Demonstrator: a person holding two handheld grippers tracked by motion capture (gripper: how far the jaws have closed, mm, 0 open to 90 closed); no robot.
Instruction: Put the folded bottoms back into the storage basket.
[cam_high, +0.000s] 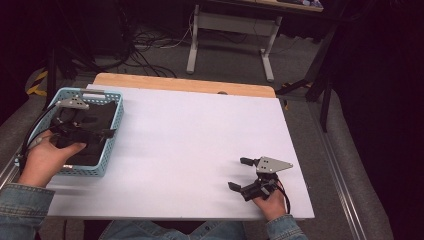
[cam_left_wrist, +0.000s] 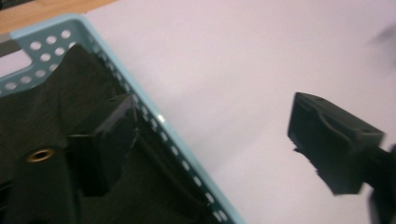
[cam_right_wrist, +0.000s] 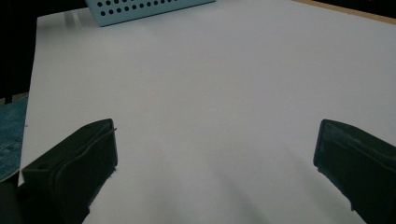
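Note:
A light blue perforated basket (cam_high: 118, 114) stands at the table's left edge with a black cloth (cam_high: 97, 120) lying in it. My left gripper (cam_high: 106, 133) hovers over the basket's right wall, open. In the left gripper view (cam_left_wrist: 219, 144) one jaw is above the black cloth (cam_left_wrist: 46, 107) and the other above the white table, so the basket wall (cam_left_wrist: 177, 140) runs between them; nothing is gripped. My right gripper (cam_high: 240, 173) rests near the table's front right, open and empty. In the right gripper view (cam_right_wrist: 215, 158) it faces bare white surface, with the basket (cam_right_wrist: 140, 7) far off.
The white table top (cam_high: 200, 135) has a wooden strip (cam_high: 185, 82) along its far edge. Behind it, a desk frame (cam_high: 230, 35) and cables lie on the floor. A metal rail (cam_high: 340, 180) runs along the right side.

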